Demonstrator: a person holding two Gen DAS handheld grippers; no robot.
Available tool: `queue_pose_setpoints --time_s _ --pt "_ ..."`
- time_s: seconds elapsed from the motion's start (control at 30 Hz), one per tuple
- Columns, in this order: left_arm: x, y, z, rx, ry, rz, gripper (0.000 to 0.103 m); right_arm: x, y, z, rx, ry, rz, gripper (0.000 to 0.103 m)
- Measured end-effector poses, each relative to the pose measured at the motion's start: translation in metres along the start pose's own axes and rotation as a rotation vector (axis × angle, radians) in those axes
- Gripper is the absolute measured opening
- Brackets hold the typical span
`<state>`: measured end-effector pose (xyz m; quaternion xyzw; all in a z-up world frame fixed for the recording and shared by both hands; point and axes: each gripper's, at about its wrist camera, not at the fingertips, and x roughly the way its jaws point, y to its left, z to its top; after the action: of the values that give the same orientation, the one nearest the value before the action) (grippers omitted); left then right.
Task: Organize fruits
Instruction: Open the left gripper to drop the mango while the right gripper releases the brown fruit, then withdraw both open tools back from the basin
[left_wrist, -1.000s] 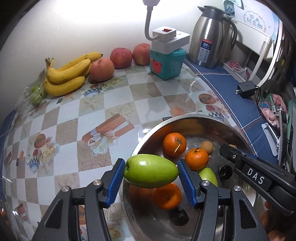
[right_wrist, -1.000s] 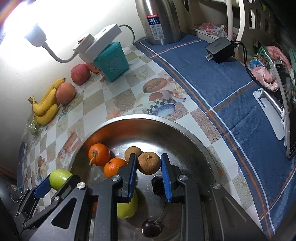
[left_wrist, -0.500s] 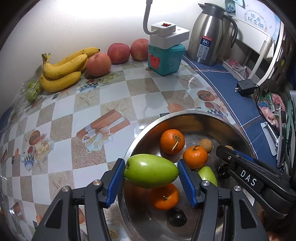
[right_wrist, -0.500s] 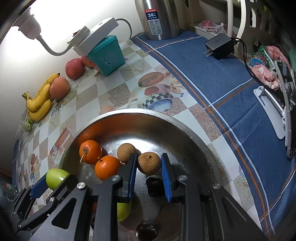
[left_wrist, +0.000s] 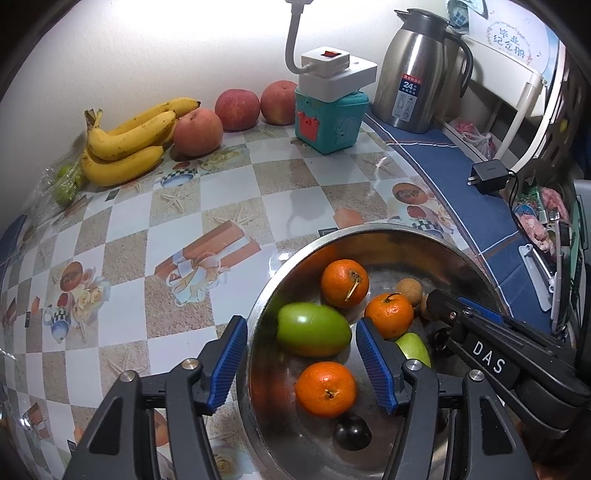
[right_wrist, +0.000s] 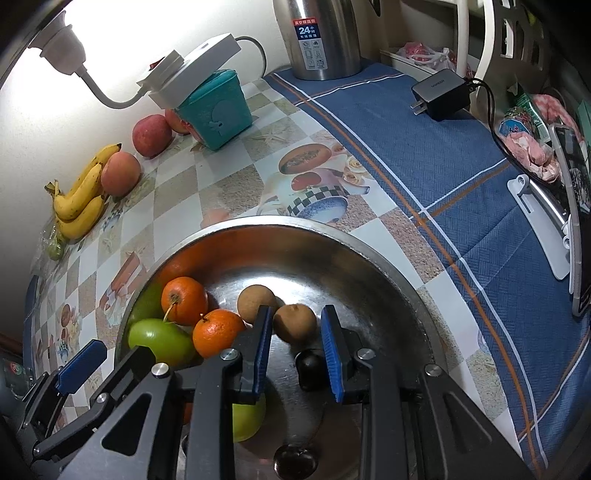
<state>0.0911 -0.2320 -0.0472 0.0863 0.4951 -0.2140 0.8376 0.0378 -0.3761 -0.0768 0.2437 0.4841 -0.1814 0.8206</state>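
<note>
A: Item one, left gripper (left_wrist: 300, 328). Condition?

B: Fingers spread. Green fruit (left_wrist: 314, 328) between them and blurred. There is a clear gap at the left pad, and the fruit sits close to the right one. No pad presses on it. It lies over the near-left part of the steel bowl (left_wrist: 388, 230), just inside the rim.

A: Risk?

B: Likely a loose fruit so near the rim. It could strike the orange (left_wrist: 325, 389) nearer the finger bases and bounce over the rim onto the desk (left_wrist: 184, 221). It could also bruise.

A: Item two, right gripper (right_wrist: 296, 312).

B: Fingers narrowly parted around a brown fruit (right_wrist: 295, 325). It touches the left pad, with a sliver of gap at the right, so it seems no longer pinched. A second brown fruit (right_wrist: 255, 302) lies just outside the left finger. A dark fruit (right_wrist: 310, 365) lies between the fingers, nearer their bases.

A: Risk?

B: The round fruit may roll down the bowl's slope. Pulling the fingers out sideways could knock its neighbours. The two grippers are also close enough to collide.
</note>
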Motion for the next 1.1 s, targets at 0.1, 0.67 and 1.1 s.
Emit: queue_pose_setpoints --time_s 0.1,0.67,1.1 --pt "-0.004 0.002 0.001 -0.01 -0.007 0.002 0.065 -0.003 0.001 0.001 -0.004 -0.008 0.002 0.041" --pt "-0.016 0.078 -0.002 -0.303 0.049 0.241 0.099 -0.016 0.025 -0.004 -0.111 -0.025 0.007 0.08" --pt "-0.018 0.105 -0.019 -0.37 0.069 0.283 0.103 -0.024 0.053 -0.021 -0.218 -0.019 0.039 0.099"
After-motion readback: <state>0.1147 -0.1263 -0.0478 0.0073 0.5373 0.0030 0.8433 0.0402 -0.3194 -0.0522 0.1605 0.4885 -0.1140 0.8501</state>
